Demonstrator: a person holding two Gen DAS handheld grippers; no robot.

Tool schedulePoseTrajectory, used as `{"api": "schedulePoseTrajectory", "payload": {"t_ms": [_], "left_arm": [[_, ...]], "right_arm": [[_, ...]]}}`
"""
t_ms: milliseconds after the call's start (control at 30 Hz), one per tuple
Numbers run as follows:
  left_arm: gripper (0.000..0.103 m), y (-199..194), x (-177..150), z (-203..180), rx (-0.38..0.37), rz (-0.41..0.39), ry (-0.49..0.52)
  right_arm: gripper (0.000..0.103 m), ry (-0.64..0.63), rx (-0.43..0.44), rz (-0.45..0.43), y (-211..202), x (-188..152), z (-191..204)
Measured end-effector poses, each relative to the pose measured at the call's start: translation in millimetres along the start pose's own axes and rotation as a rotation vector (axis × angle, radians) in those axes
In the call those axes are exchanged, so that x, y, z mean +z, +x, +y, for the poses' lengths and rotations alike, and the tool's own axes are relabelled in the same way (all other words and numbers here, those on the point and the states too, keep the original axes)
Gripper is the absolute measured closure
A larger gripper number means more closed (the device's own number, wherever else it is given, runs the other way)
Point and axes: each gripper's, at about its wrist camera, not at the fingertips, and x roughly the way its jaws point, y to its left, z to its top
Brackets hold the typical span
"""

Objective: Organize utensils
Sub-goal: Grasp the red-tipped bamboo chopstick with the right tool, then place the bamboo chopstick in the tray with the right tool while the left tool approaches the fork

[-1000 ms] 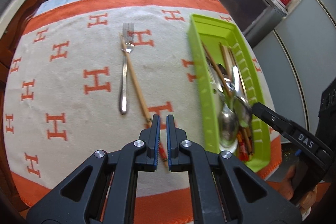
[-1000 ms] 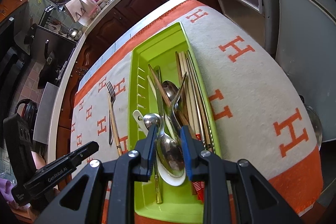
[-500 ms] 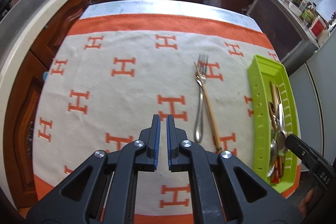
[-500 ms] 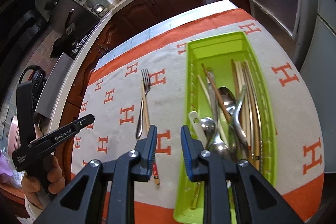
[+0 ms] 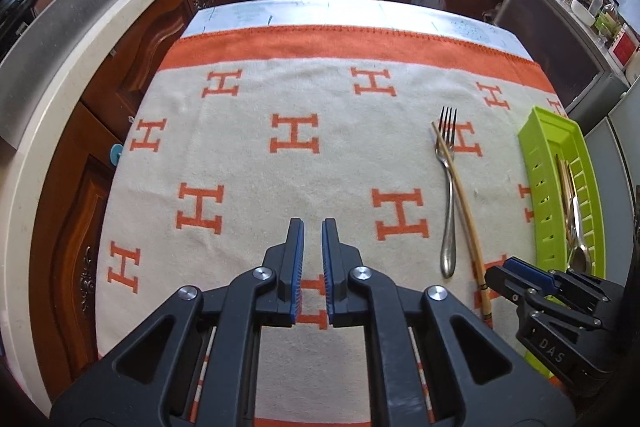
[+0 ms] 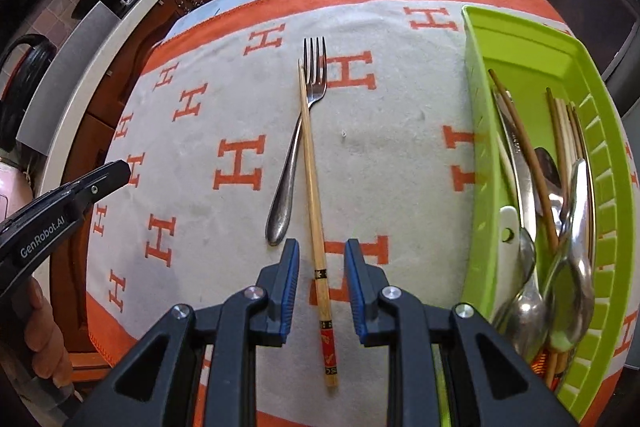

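A: Right wrist view, item 1: right gripper (image 6: pixel 322 263), jaws apart, nothing held. Wooden chopstick (image 6: pixel 313 195) lies on cloth btw the fingers, no contact seen; red-patterned end at 6 o'clock, tip twd 12.

B: Item 2?

A: Fork (image 6: pixel 298 143), tines at 12 o'clock, handle end just at 11 o'clock of the left fingertip. Chopstick crosses its neck, touching.

B: Tray?

A: Green tray (image 6: pixel 478 131) at 3 o'clock, holds spoons (image 6: pixel 576 267), more chopsticks, other cutlery, heaped; exact count can't tell.

B: Left wrist view?

A: Left gripper (image 5: pixel 313 227), narrow gap, nothing btw the pads, over the H-pattern cloth (image 5: pixel 280 219). Fork (image 5: pixel 449 187) and chopstick (image 5: pixel 460 195) at 2 o'clock, well apart from it. Tray (image 5: pixel 536 187) at 3 o'clock edge. Right gripper (image 5: pixel 520 277) enters at 4 o'clock, near chopstick's lower end.
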Motion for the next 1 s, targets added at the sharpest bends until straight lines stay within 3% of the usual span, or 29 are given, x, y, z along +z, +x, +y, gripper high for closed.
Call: {"api": "schedulePoseTrajectory", "payload": {"t_ms": [333, 467, 767, 1000], "left_arm": [[0.096, 27, -9, -12, -0.025, 0.058, 0.043], [0.096, 32, -10, -16, -0.03, 0.07, 0.05], [0.096, 31, -15, -27, -0.031, 0.082, 0.081], [0.096, 20, -15, -38, -0.019, 0.067, 0.109]], "right_arm": [[0.08, -0.106, -0.126, -0.007, 13, -1, 20], [0.095, -0.158, -0.198, -0.032, 15, -5, 25], [0.096, -0.044, -0.071, -0.062, 2, -7, 7], [0.096, 0.023, 0.017, -0.142, -48, -17, -14]]}}
